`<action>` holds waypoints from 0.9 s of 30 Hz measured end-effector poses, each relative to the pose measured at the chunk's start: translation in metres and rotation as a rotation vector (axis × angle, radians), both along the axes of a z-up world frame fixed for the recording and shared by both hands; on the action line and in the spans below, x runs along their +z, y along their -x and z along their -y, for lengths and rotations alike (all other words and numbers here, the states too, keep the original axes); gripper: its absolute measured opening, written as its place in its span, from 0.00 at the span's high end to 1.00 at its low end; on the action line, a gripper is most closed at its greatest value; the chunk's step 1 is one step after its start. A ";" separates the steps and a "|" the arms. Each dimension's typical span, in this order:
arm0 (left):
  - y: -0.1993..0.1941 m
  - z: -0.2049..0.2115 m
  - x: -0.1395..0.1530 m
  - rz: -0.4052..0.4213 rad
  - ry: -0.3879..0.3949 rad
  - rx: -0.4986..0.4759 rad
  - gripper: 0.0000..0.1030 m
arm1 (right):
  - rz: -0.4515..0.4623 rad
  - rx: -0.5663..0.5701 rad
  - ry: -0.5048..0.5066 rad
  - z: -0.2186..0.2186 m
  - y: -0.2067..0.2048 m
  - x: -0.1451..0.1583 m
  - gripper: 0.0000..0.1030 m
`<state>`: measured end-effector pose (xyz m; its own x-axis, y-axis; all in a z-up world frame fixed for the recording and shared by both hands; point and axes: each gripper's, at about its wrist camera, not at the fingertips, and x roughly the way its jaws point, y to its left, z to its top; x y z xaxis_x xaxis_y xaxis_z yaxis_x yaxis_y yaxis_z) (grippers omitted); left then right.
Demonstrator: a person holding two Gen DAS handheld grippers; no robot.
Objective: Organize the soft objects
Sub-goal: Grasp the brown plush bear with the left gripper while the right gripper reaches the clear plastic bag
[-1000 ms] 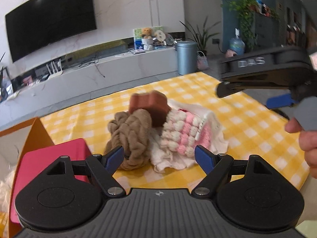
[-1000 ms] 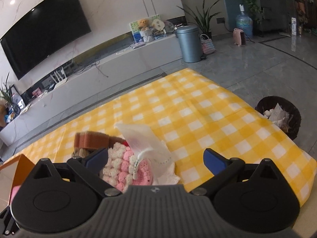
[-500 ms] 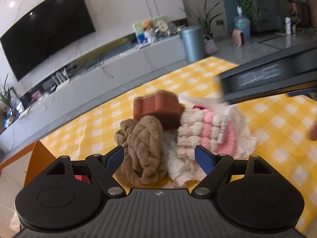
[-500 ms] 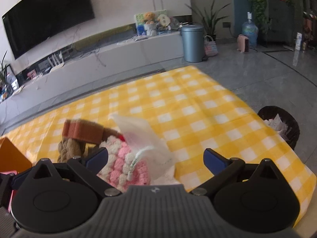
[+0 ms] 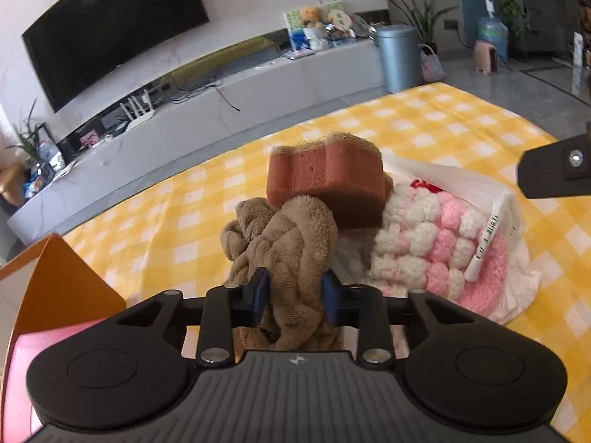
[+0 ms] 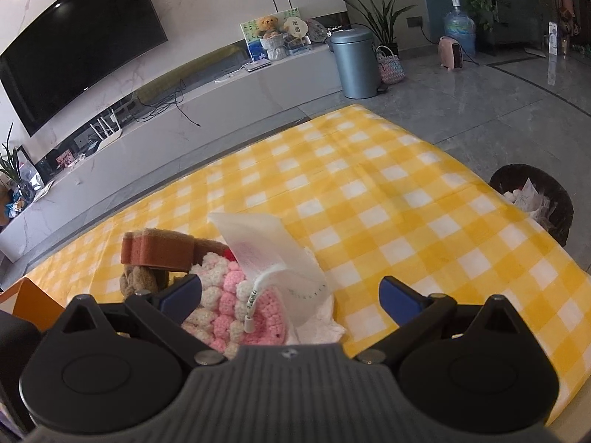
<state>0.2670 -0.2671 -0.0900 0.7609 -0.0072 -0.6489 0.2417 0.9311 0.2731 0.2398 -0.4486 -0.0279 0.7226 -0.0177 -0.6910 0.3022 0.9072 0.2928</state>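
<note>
A brown braided plush knot [image 5: 291,236] lies on the yellow checked tablecloth [image 5: 424,125]. My left gripper [image 5: 295,291] has its jaws closing, and the blue pads press into the knot's near end. A reddish-brown sponge [image 5: 325,181] rests on top of the knot. Beside them on the right is a pink and white crochet piece [image 5: 436,243] in a clear plastic bag [image 5: 513,269]. My right gripper [image 6: 291,297] is open and hovers over the crochet piece [image 6: 229,295] without touching it. In that view the sponge [image 6: 155,249] and the knot [image 6: 142,278] show at the left.
An orange box [image 5: 55,284] with something pink [image 5: 22,361] in it stands at the table's near left. A dark wastebasket [image 6: 532,199] sits on the floor past the right table edge. The right gripper's body [image 5: 554,170] reaches in from the right.
My left gripper has moved forward and down to the brown knot, and its wide jaws have closed in on it. The right gripper has hardly moved.
</note>
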 end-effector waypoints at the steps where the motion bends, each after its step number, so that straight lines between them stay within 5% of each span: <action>1: 0.002 0.000 0.000 0.000 0.003 -0.008 0.79 | 0.000 -0.004 -0.002 0.001 0.001 0.000 0.03; 6: 0.013 -0.005 0.005 0.000 -0.020 -0.034 0.85 | 0.008 -0.046 -0.023 0.019 0.008 -0.003 0.03; 16: 0.064 -0.052 0.052 -0.009 0.183 -0.088 0.88 | 0.077 -0.250 -0.237 0.066 0.026 -0.009 0.03; 22: 0.093 -0.065 0.066 -0.057 0.267 -0.141 0.89 | 0.088 -0.123 -0.163 0.041 0.007 -0.005 0.03; 27: 0.106 -0.059 0.050 -0.129 0.314 -0.219 0.87 | 0.075 -0.005 -0.142 0.021 -0.018 -0.022 0.03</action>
